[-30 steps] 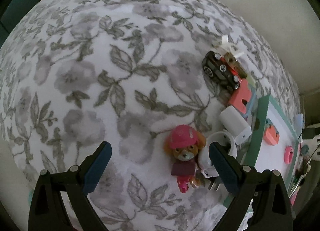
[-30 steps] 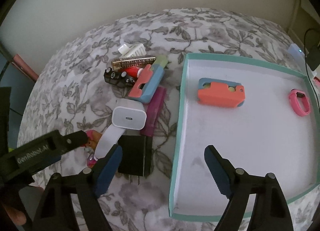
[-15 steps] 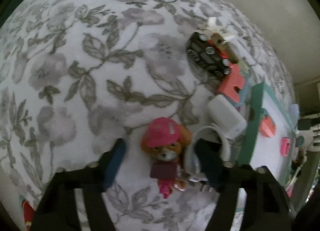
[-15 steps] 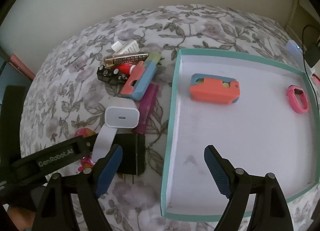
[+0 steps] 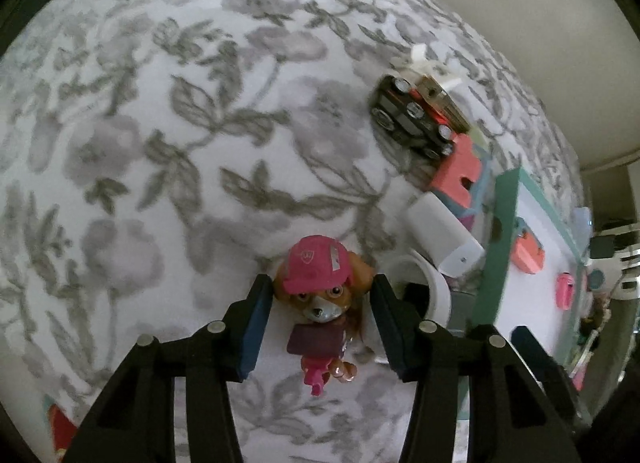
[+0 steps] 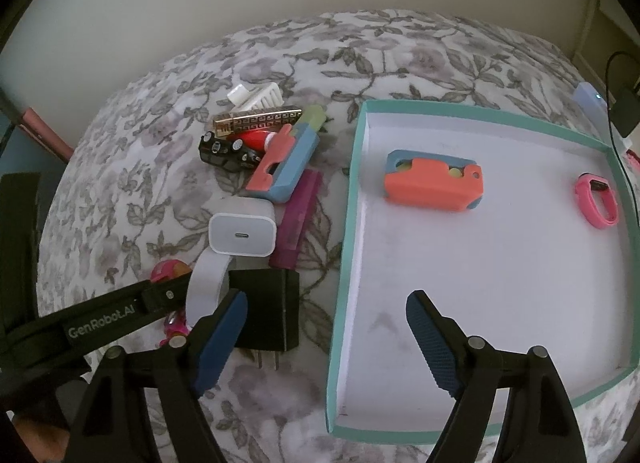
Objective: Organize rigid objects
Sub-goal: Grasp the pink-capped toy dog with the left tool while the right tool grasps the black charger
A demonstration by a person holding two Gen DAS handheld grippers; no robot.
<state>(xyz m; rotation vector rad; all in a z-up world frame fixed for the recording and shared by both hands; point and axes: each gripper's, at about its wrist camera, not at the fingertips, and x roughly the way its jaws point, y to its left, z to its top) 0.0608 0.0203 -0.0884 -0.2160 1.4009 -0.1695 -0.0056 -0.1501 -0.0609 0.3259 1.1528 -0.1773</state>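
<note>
A toy dog with a pink cap (image 5: 320, 287) lies on the floral cloth. My left gripper (image 5: 318, 327) has its jaws closed in around the dog's head, pads at both sides of it, seemingly touching. It also shows from the right wrist view as a black arm (image 6: 100, 323) over the pink toy (image 6: 170, 269). My right gripper (image 6: 326, 337) is open and empty, above the near left wall of the teal-rimmed white tray (image 6: 348, 191). The tray holds a coral-and-blue case (image 6: 434, 185) and a pink band (image 6: 598, 201).
A pile lies left of the tray: a white charger (image 6: 242, 233), a black charger (image 6: 266, 313), a white ring (image 6: 208, 287), a purple bar (image 6: 298, 219), a coral-blue block (image 6: 286, 163), a black toy car (image 6: 226, 151), a gold harmonica (image 6: 256, 123), a white comb (image 6: 256, 97).
My left gripper has moved forward over the toy dog and narrowed its jaws around the dog's head. My right gripper stays open, drifted slightly left near the tray wall.
</note>
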